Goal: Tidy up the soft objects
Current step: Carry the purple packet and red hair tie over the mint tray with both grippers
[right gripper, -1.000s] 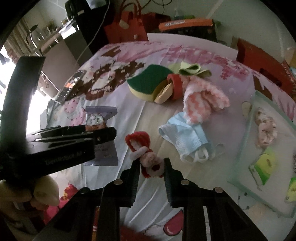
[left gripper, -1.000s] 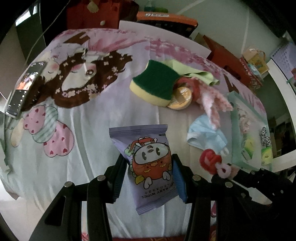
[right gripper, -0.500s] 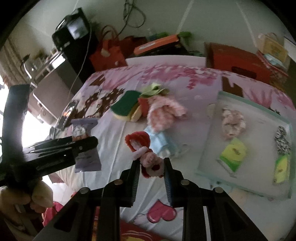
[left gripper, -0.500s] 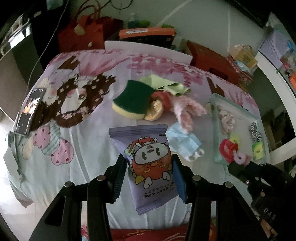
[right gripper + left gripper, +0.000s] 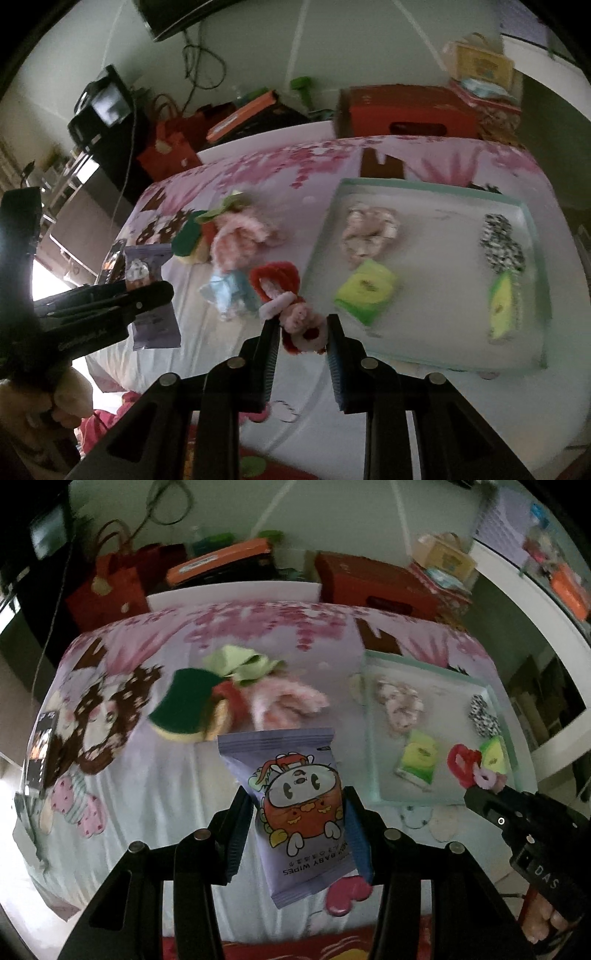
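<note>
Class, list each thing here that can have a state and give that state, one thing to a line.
Left gripper: shut on baby wipes pack, held aloft.
Right gripper: shut on red and pink plush toy, lifted.
Tray: holds scrunchies and green packets.
Blue face mask: crumpled on bed.

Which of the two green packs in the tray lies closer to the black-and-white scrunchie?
The right-hand green pack; it lies just below the black-and-white scrunchie. The other green pack sits mid-tray, below the pale scrunchie.
</note>
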